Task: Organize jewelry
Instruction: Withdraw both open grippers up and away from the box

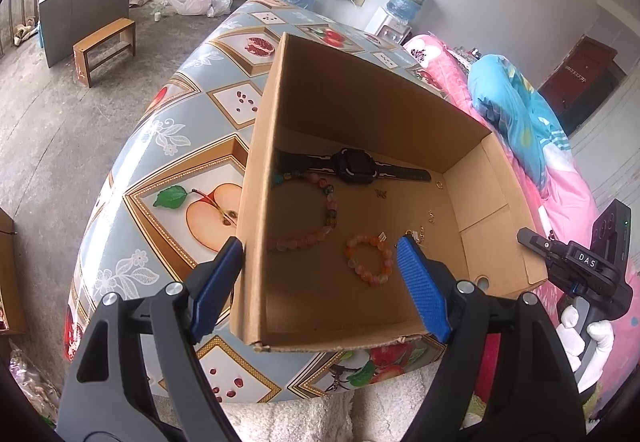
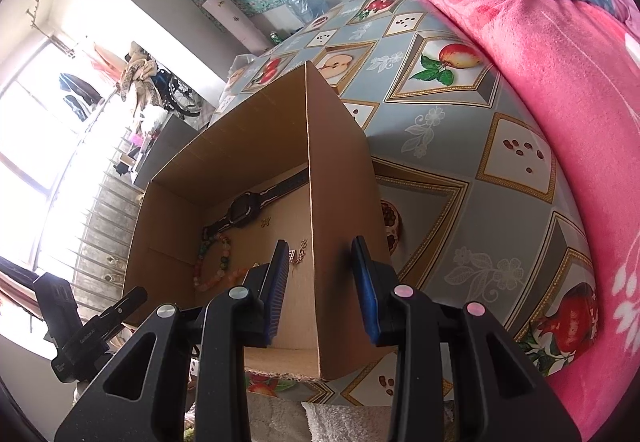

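An open cardboard box (image 1: 360, 106) stands on the fruit-print table. Inside lie a black watch (image 1: 354, 164), a large bead bracelet (image 1: 320, 210), a small orange bead bracelet (image 1: 370, 258), a gold chain (image 1: 418, 234), a small charm (image 1: 381, 193) and a ring (image 1: 439, 184). My left gripper (image 1: 320, 254) is open and straddles the box's left wall, one finger outside, one inside. My right gripper (image 2: 320, 254) is open and straddles the box's right wall (image 2: 340, 210). The watch (image 2: 248, 208), bracelet (image 2: 212, 262) and chain (image 2: 300, 252) also show in the right wrist view.
The table (image 1: 168, 170) carries a fruit-pattern cloth. A pink blanket (image 2: 540, 62) and blue bedding (image 1: 516, 110) lie on the right. A wooden stool (image 1: 104, 50) and grey cabinet (image 1: 84, 10) stand on the floor at left. A water dispenser (image 1: 400, 14) stands behind.
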